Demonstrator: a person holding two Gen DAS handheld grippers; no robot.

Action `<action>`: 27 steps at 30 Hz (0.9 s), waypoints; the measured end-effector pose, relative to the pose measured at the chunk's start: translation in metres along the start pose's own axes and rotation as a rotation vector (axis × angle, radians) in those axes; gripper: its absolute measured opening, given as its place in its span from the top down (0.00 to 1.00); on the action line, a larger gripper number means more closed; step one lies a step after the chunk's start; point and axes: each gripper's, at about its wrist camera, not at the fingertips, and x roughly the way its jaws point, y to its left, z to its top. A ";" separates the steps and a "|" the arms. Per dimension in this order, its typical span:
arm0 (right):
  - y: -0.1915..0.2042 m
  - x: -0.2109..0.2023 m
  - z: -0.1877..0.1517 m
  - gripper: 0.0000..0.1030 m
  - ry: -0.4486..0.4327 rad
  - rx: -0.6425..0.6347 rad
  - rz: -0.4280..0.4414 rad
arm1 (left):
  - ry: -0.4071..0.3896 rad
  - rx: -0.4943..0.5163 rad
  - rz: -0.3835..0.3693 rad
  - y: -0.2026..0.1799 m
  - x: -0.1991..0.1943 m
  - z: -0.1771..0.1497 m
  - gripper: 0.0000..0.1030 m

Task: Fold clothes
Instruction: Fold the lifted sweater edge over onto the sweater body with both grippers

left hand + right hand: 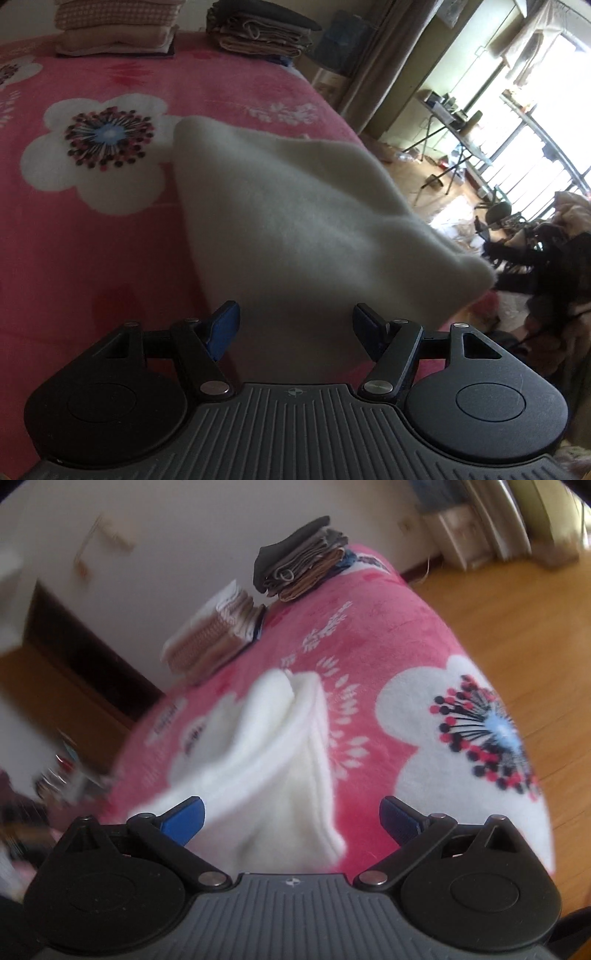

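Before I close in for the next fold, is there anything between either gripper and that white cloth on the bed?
Nothing visible. The left gripper and right gripper both stand open with the white cloth directly ahead between their fingers. The folded stacks sit far back on the pink blanket, out of the way.

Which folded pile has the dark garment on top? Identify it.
The brown-and-grey folded stack nearer the bed's edge; the neighbouring checked stack is topped in white.

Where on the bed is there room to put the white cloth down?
Bare blanket lies left of the white cloth, around the big flower. It's crowded at the far edge, where the checked pile and brown pile sit.
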 end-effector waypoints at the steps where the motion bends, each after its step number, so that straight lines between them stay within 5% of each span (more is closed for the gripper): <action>1: -0.001 0.001 0.007 0.00 0.010 0.018 0.024 | -0.009 0.012 0.009 -0.004 -0.001 -0.001 0.34; 5: -0.001 0.009 0.025 0.00 0.077 0.018 0.081 | -0.049 0.137 0.011 -0.032 -0.004 0.008 0.34; 11: -0.050 0.027 0.027 0.00 0.194 0.223 0.201 | -0.104 0.386 0.021 -0.068 0.007 0.011 0.32; 15: -0.067 0.041 0.022 0.00 0.243 0.343 0.124 | -0.132 0.399 -0.030 -0.068 0.013 0.013 0.32; 19: -0.058 0.062 0.018 0.01 0.328 0.331 -0.013 | -0.173 0.393 -0.081 -0.075 0.013 0.018 0.32; 27: -0.069 0.051 0.021 0.02 0.249 0.397 -0.117 | -0.174 0.395 -0.120 -0.089 0.023 0.017 0.32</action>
